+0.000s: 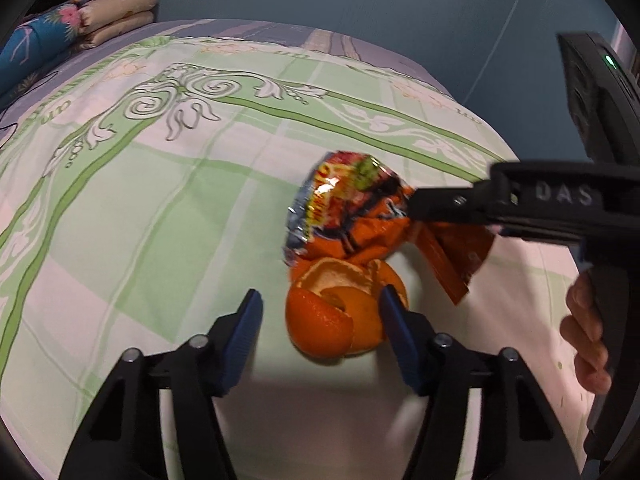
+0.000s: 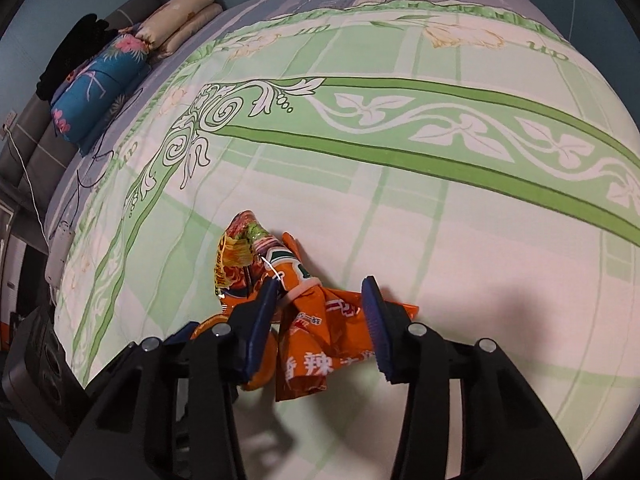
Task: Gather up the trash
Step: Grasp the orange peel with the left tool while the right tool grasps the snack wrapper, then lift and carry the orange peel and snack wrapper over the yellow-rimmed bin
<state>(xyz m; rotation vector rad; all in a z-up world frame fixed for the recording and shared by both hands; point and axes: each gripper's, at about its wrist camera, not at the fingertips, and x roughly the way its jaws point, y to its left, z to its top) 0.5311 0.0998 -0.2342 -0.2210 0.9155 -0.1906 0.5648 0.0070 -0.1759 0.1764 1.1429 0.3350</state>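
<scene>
An orange snack wrapper (image 1: pixel 344 216) lies crumpled on the bed, with an orange peel (image 1: pixel 340 308) just in front of it. My left gripper (image 1: pixel 320 320) is open, its blue pads on either side of the peel. My right gripper (image 2: pixel 320 304) is open around the wrapper (image 2: pixel 316 336), one pad on each side, not closed on it. The right gripper (image 1: pixel 416 204) also shows in the left wrist view, reaching in from the right over the wrapper. The peel (image 2: pixel 260 364) is partly hidden behind the right gripper's left finger.
The bed is covered by a green and white patterned sheet (image 1: pixel 160 200). Folded pillows and a blue floral bolster (image 2: pixel 100 84) lie at the far left head end. A cable (image 2: pixel 32 196) runs down the bed's left side. A blue wall stands behind.
</scene>
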